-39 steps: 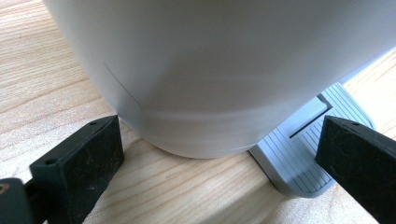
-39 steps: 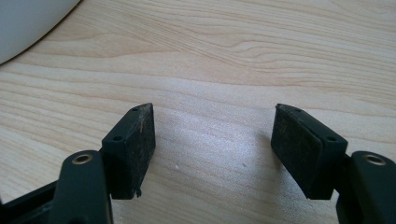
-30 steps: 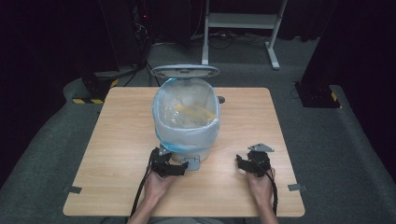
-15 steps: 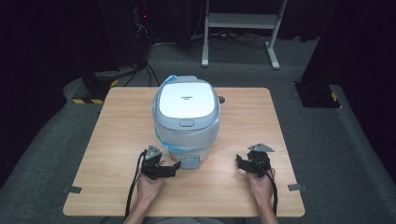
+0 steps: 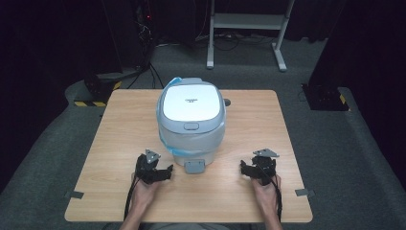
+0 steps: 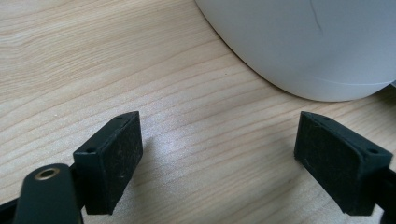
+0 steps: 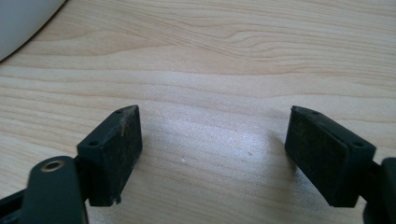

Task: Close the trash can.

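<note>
1. Dark room; pale wooden desk (image 5: 249, 191) carries a white, lidded rice cooker (image 5: 191, 120) at centre.
2. Left claw (image 5: 165, 173) and right claw (image 5: 245, 168): both apart, empty, near edge.
3. Cooker looks heavy, rigid, smooth; grip its front latch (image 5: 191, 126).

Left tool (image 6: 219, 154) low over worktop, beside white appliance.
Two black padded jaws rise from the frame's bottom corners, wide apart, nothing between them though just now closing. Pale wood-grain worktop (image 6: 93, 60) across the frame. Curved white body of the rice cooker (image 6: 299, 42) upper right, standing on the wood.
</note>
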A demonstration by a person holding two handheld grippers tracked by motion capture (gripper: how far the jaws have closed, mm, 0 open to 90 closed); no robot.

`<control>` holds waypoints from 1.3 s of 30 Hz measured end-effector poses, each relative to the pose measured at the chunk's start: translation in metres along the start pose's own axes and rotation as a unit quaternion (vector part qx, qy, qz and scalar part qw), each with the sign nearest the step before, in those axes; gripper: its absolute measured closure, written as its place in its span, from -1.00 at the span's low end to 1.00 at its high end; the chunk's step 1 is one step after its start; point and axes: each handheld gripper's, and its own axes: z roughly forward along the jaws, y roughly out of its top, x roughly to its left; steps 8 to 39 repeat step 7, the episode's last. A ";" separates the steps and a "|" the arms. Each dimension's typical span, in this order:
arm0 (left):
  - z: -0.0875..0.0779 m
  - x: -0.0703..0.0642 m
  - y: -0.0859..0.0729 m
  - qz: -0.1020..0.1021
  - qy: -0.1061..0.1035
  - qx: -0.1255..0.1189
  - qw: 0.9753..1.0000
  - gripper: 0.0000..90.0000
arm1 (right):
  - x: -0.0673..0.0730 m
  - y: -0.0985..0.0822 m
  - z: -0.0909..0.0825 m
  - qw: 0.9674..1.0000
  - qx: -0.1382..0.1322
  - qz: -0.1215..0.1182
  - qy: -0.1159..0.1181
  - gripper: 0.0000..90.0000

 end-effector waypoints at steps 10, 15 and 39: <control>0.000 0.000 0.000 0.000 0.000 0.000 1.000 -0.66 | 0.001 -0.002 -0.002 1.000 0.004 0.013 -0.015 -0.69; 0.000 0.000 0.000 0.000 0.000 0.000 1.000 -0.66 | 0.001 -0.002 -0.002 1.000 0.004 0.013 -0.015 -0.69; 0.000 0.000 0.000 0.000 0.000 0.000 1.000 -0.66 | 0.001 -0.002 -0.002 1.000 0.004 0.013 -0.015 -0.69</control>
